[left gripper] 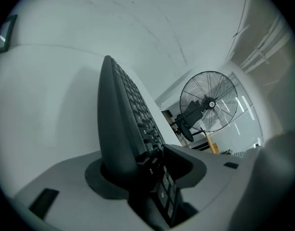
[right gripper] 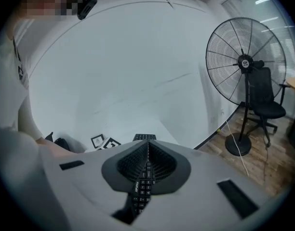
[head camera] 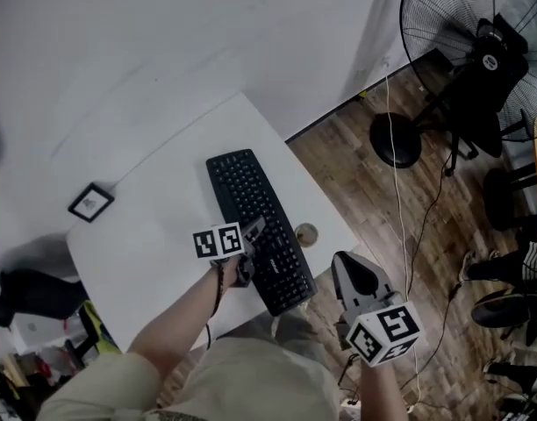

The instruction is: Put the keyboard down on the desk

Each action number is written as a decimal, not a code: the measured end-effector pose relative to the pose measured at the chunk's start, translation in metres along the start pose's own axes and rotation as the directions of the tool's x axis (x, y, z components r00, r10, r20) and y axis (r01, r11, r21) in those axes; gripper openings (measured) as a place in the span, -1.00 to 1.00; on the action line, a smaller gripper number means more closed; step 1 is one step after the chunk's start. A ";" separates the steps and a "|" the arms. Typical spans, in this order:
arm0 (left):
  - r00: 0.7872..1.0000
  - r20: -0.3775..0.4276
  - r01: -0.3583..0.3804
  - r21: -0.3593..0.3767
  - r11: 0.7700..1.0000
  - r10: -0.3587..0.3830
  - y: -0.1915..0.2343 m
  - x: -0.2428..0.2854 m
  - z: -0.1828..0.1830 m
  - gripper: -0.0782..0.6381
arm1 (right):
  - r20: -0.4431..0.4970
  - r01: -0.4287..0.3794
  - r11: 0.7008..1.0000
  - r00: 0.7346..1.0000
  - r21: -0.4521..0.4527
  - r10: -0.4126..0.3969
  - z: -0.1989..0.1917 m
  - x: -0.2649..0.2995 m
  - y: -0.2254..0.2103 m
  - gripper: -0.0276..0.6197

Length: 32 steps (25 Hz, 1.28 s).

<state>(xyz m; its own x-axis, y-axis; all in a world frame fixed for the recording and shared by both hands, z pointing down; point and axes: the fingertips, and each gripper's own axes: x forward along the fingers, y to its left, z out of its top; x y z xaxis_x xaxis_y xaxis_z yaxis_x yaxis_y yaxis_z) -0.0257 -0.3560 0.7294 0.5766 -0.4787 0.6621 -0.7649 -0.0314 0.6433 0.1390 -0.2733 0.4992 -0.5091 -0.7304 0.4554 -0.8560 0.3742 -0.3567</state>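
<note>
Keyboard (head camera: 255, 222) lies flat on the white desk (head camera: 150, 235), so left gripper (head camera: 249, 238) has its jaws parted loosely around its edge, apparently releasing, while right gripper (head camera: 342, 261) idles off-desk, jaws together, empty.

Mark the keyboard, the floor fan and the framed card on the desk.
keyboard (head camera: 251, 204): head view, middle of the key field.
floor fan (right gripper: 244, 61): right gripper view, hub of the grille.
framed card (head camera: 91, 202): head view, centre of the card.
</note>
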 end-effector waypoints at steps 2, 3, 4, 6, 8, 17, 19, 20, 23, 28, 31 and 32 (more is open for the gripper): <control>0.998 -0.004 -0.062 0.040 0.997 0.062 0.006 0.000 0.001 -0.08 | -0.003 -0.011 1.000 1.000 0.011 0.011 0.000 0.004 0.001 -0.83; 0.994 0.001 -0.105 0.073 0.992 0.106 0.010 -0.001 0.002 0.01 | -0.005 -0.012 1.000 1.000 0.010 0.012 0.001 0.005 0.001 -0.83; 0.989 0.010 -0.150 0.110 0.982 0.150 0.014 -0.003 0.004 0.11 | -0.007 -0.012 1.000 1.000 0.007 0.012 0.001 0.005 0.000 -0.83; 0.979 0.031 -0.205 0.160 0.966 0.203 0.018 -0.005 0.006 0.25 | -0.011 -0.013 1.000 1.000 0.008 0.013 0.000 0.007 0.000 -0.83; 0.977 0.038 -0.213 0.161 0.964 0.209 0.020 -0.006 0.007 0.25 | -0.016 -0.016 1.000 1.000 0.016 0.016 -0.001 0.009 -0.001 -0.83; 0.964 0.048 -0.265 0.160 0.951 0.261 0.027 -0.007 0.009 0.35 | -0.035 -0.010 1.000 0.999 0.021 0.011 -0.009 0.015 -0.009 -0.83; 0.965 0.038 -0.263 0.140 0.955 0.260 0.028 -0.009 0.008 0.35 | -0.029 0.003 1.000 1.000 0.011 -0.003 -0.008 0.014 -0.011 -0.83; 0.965 0.032 -0.264 0.133 0.955 0.262 0.029 -0.010 0.007 0.35 | -0.032 0.008 1.000 0.999 0.002 -0.008 -0.007 0.013 -0.012 -0.83; 0.957 0.034 -0.289 0.116 0.950 0.287 0.035 -0.019 0.004 0.35 | -0.052 0.009 0.999 0.999 -0.038 -0.011 -0.008 0.011 -0.008 -0.83; 0.949 0.074 -0.313 0.129 0.941 0.305 0.038 -0.039 0.009 0.34 | -0.044 0.003 0.998 0.999 -0.055 -0.005 -0.003 0.004 -0.002 -0.83; 0.958 0.090 -0.282 0.145 0.948 0.271 0.033 -0.047 0.018 0.34 | -0.012 0.013 0.998 1.000 -0.063 -0.014 0.007 0.001 0.000 -0.83; 0.963 0.091 -0.267 0.154 0.951 0.255 0.030 -0.050 0.020 0.34 | -0.006 0.014 0.998 1.000 -0.068 -0.014 0.009 0.000 0.001 -0.83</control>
<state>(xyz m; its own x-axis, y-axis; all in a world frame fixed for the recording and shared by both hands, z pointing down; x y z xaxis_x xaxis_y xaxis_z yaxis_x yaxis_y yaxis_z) -0.0829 -0.3506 0.7079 0.3336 -0.5484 0.7668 -0.9259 -0.0375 0.3760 0.1394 -0.2782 0.4916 -0.4976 -0.7319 0.4656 -0.8670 0.4022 -0.2943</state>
